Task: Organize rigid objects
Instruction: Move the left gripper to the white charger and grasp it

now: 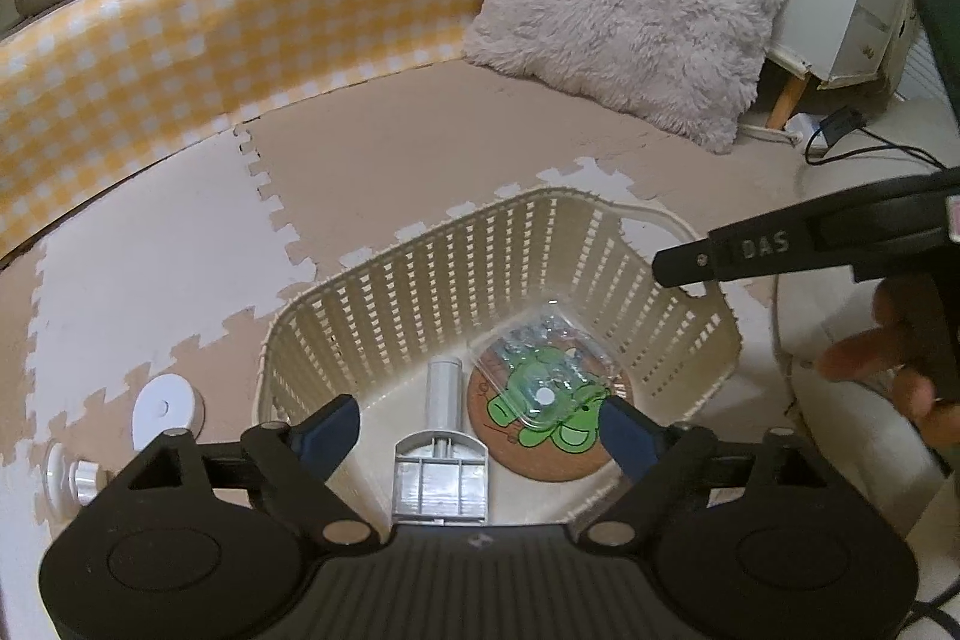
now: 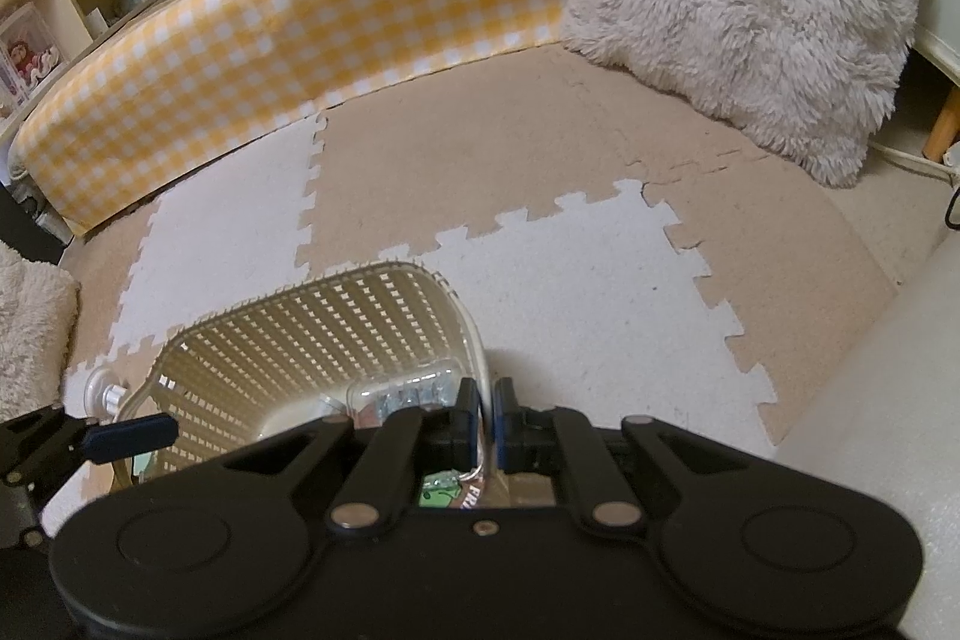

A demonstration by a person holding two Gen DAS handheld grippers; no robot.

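Here, the cream slatted basket (image 1: 420, 280) on the foam mat (image 1: 150, 292) holds a cork coaster (image 1: 540, 460), a grey plastic bracket (image 1: 441, 460) and a clear packet of hardware (image 1: 540, 364). The left gripper (image 1: 480, 430) gapes empty above them; the right gripper (image 2: 486, 424) is clamped on the basket's rim.

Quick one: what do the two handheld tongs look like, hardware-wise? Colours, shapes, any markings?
Both alike: matte black plastic. The left tongs have a ribbed black body, two round housings, scissor-style link arms on silver pivot pins, and dark blue finger pads. The right tongs show the same build. From the left wrist view, their side carries raised "DAS" lettering and a red label at the frame edge. No sleeves in view.
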